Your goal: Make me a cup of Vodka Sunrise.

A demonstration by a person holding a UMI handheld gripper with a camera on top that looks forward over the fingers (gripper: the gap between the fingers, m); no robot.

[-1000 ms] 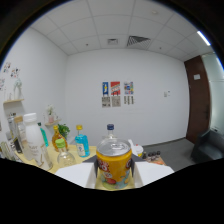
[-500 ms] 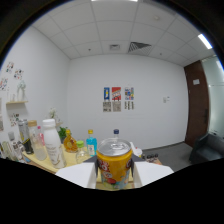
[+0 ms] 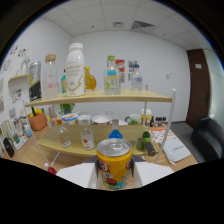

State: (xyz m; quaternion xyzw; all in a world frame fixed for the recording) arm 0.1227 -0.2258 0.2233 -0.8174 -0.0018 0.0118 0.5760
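White walls [image 3: 165,75] close the room under a tiled ceiling [image 3: 100,20] with a vent [image 3: 145,24]. Posters [image 3: 127,65] hang on the far wall. A dark wooden door [image 3: 199,85] stands at the right, with a dark chair [image 3: 210,140] near it. A two-tier wooden shelf [image 3: 100,97] stands in the near left.

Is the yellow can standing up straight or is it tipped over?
Upright. The yellow can sits between the gripper fingers with its silver top level and facing up. Both fingers press its sides.
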